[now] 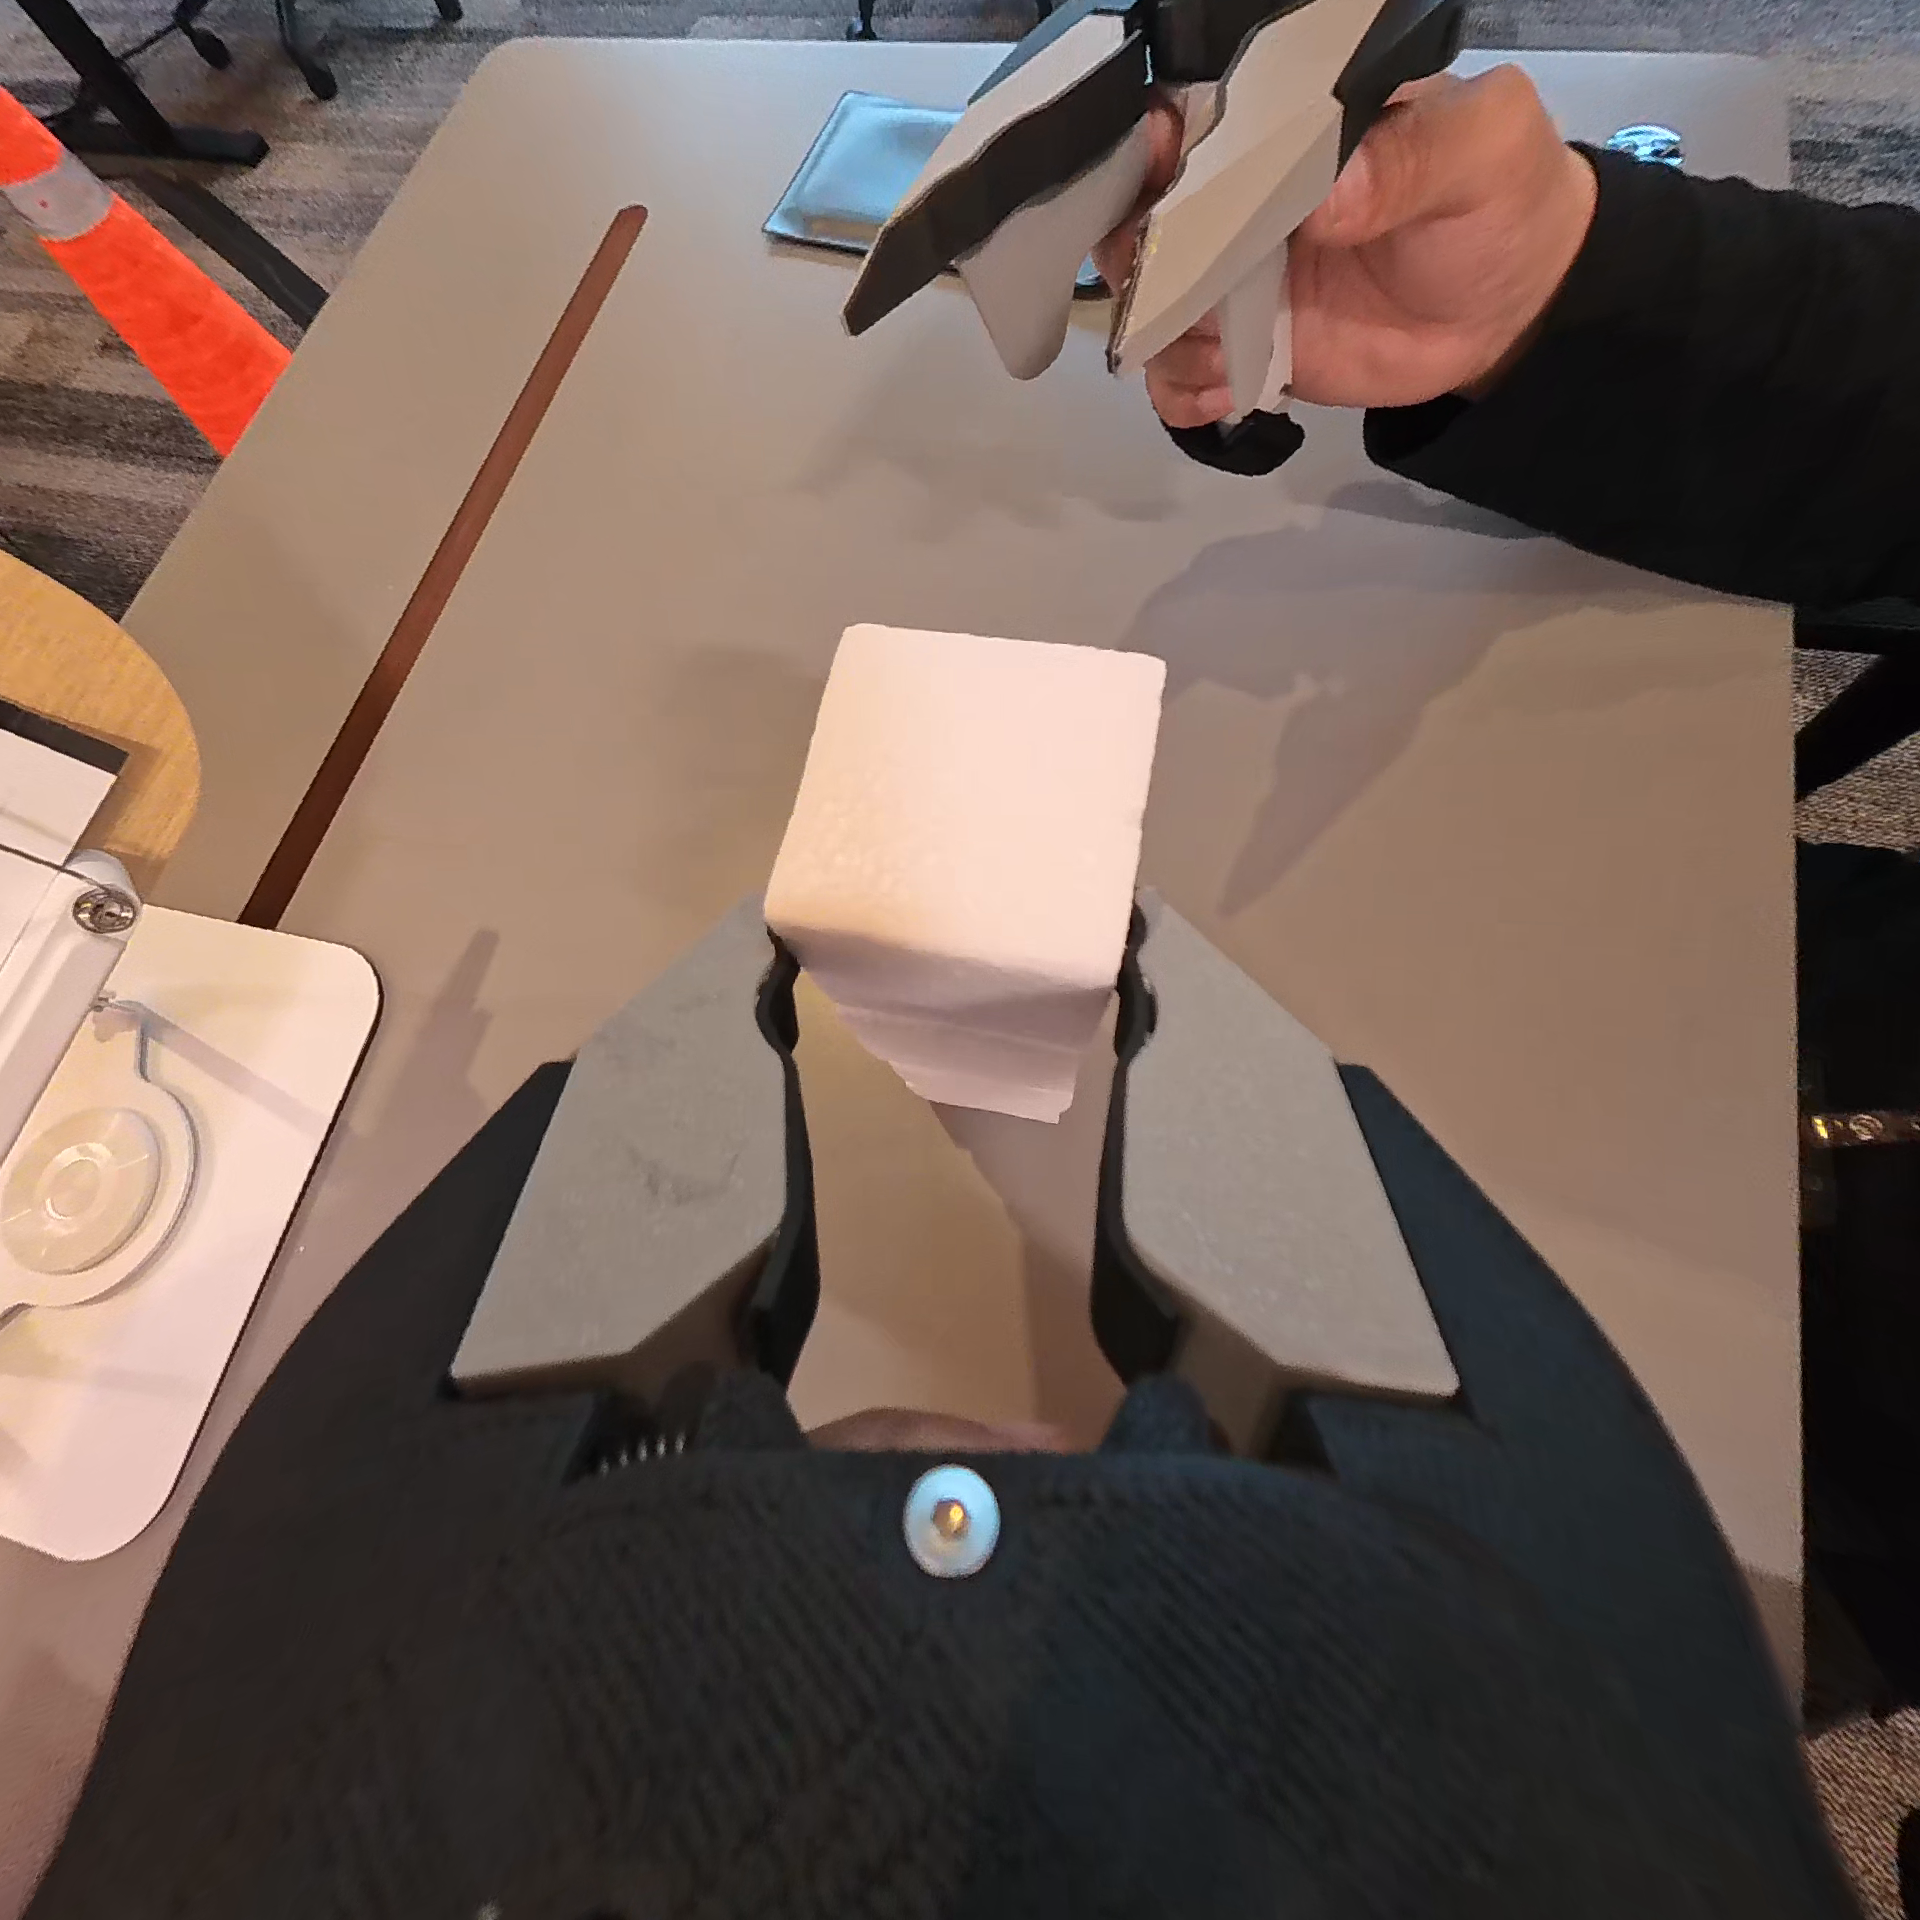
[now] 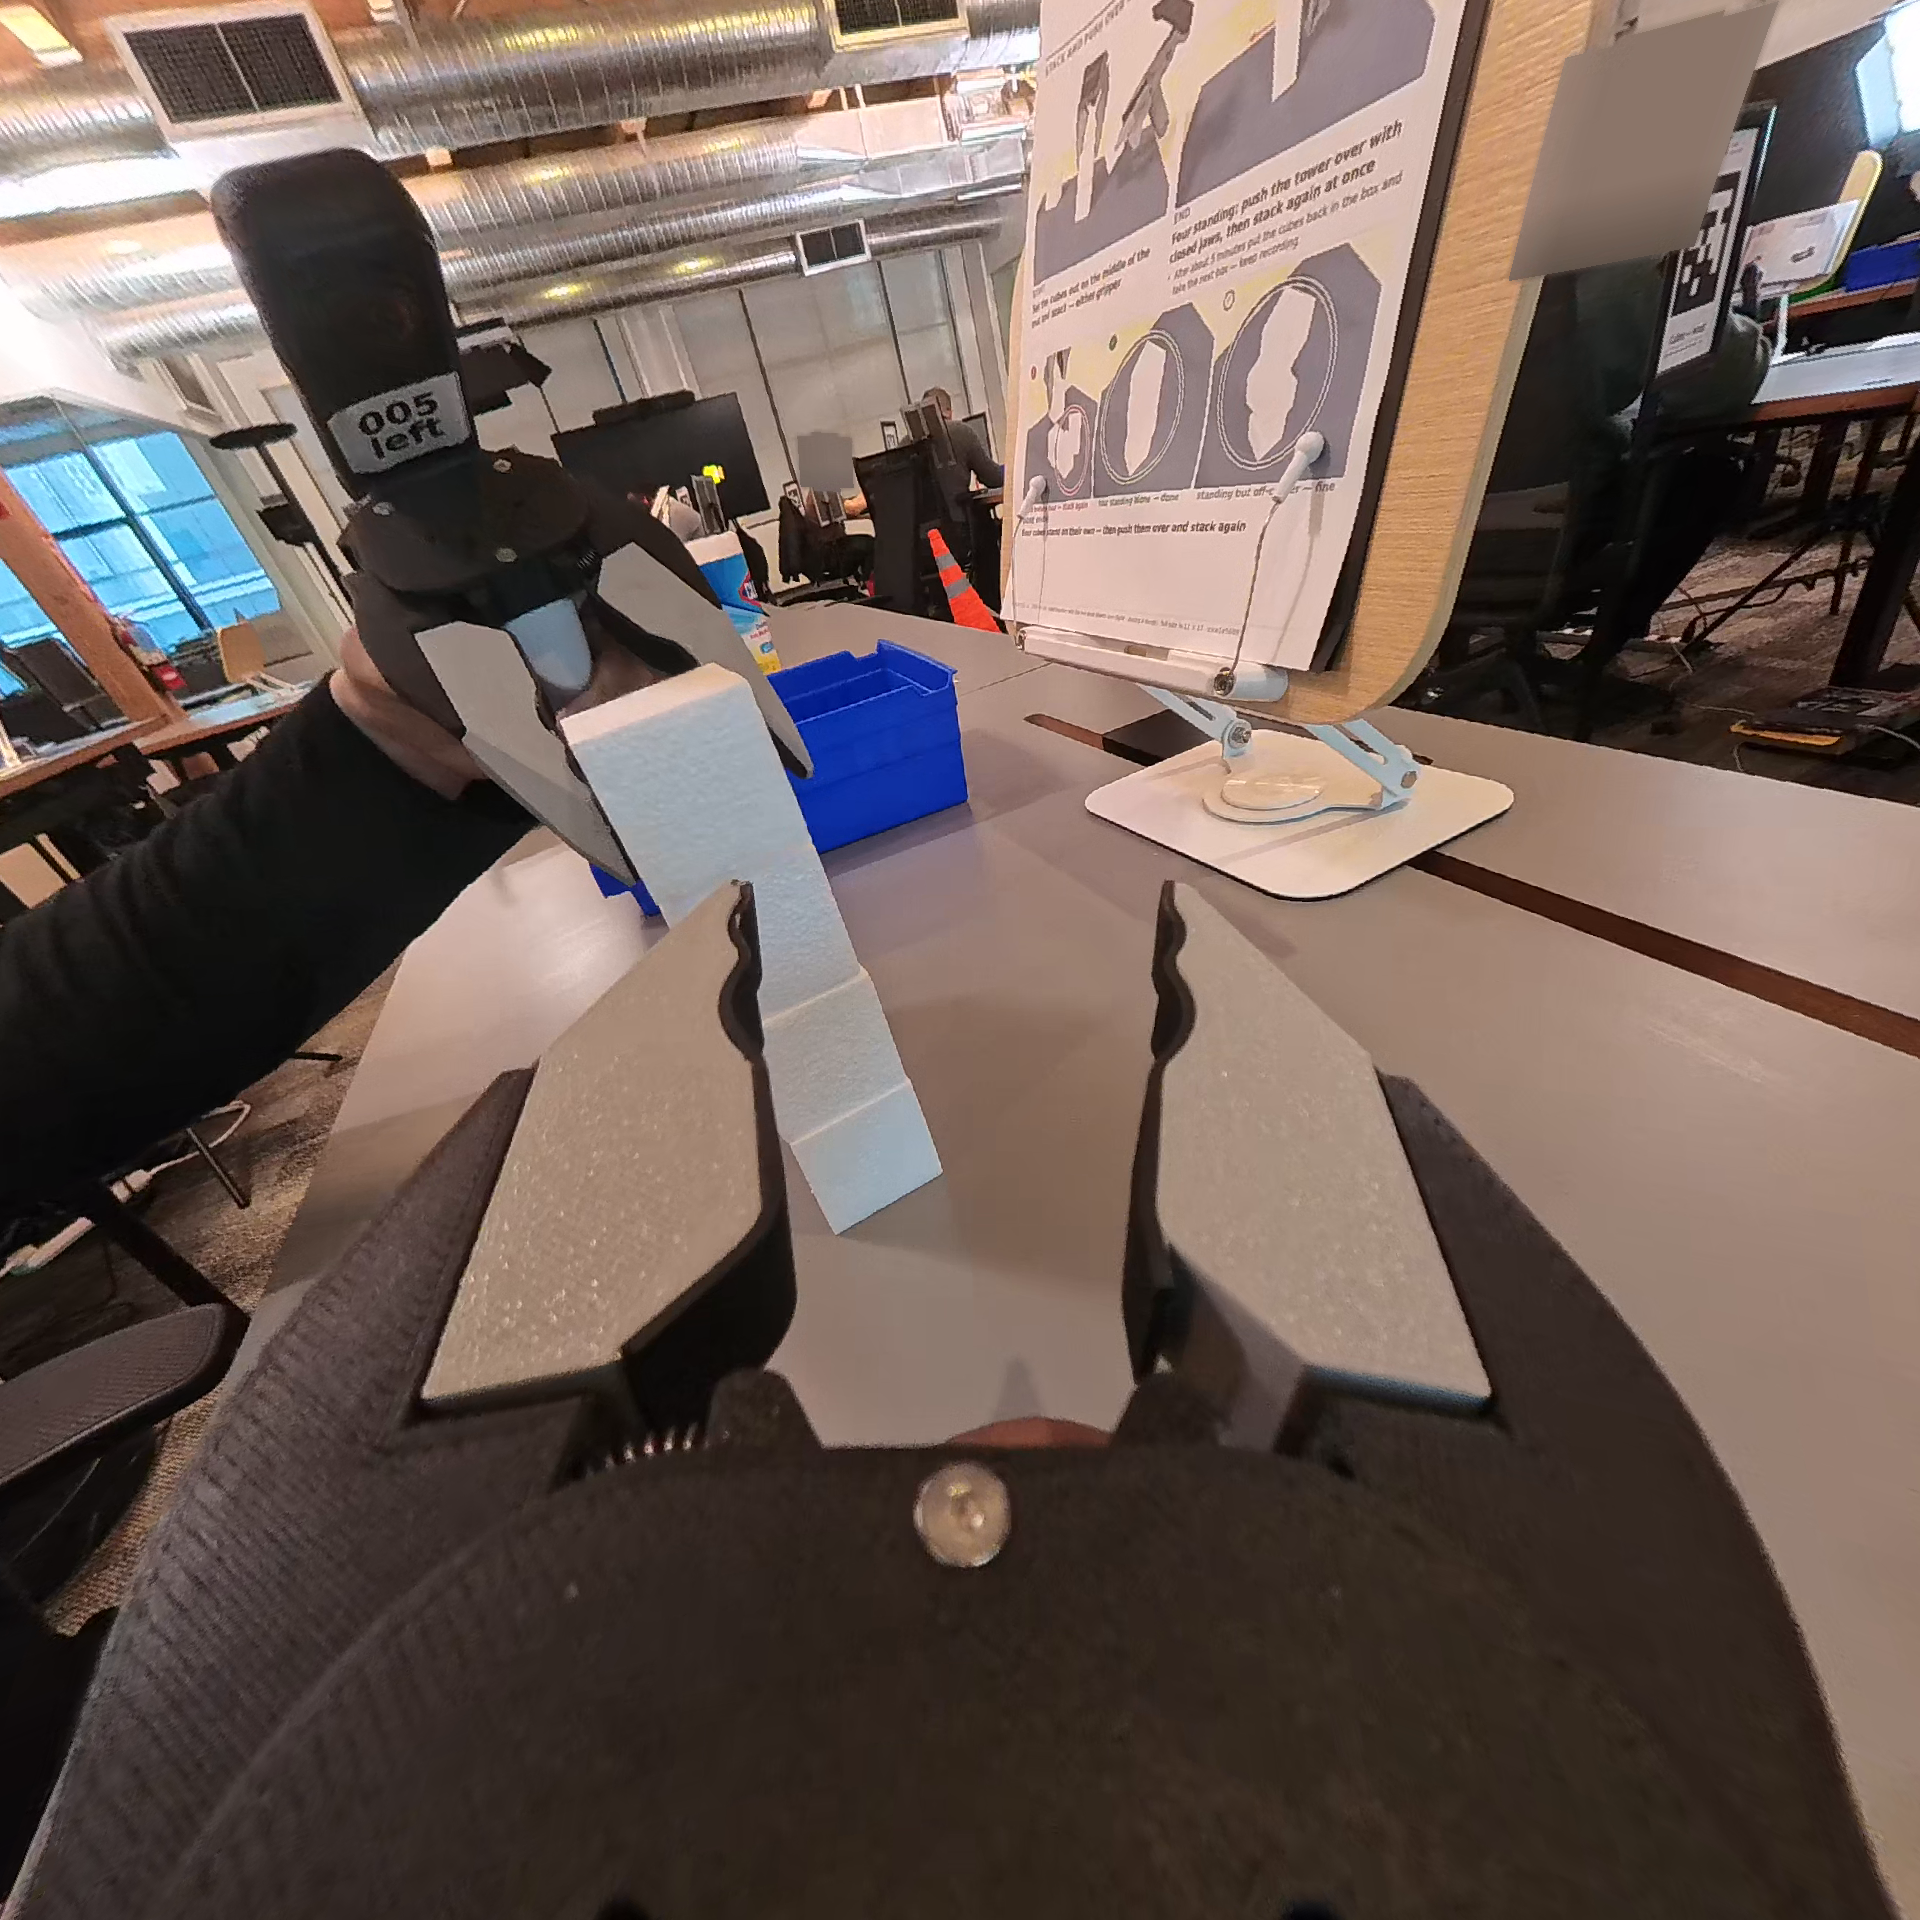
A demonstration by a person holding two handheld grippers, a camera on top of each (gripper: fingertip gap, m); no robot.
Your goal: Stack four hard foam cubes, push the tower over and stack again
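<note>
A tower of several white foam cubes (image 2: 831,1049) stands on the grey table (image 2: 1558,1143), its layers slightly offset. My left gripper (image 1: 951,935) is shut on the top cube (image 1: 977,790), one fingertip on each side; from the right wrist view it (image 2: 712,821) straddles that top cube (image 2: 675,769) from above. My right gripper (image 2: 956,904) is open and empty, its left fingertip just in front of the tower's middle. In the left wrist view it (image 1: 997,343) hovers beyond the tower, held by a hand.
A blue bin (image 2: 883,748) stands behind the tower. A document stand with a printed sheet (image 2: 1226,364) sits on a white base (image 2: 1299,810), also at the left (image 1: 156,1195). A grey tray (image 1: 862,177) lies at the far edge. A dark slot (image 1: 447,561) crosses the table.
</note>
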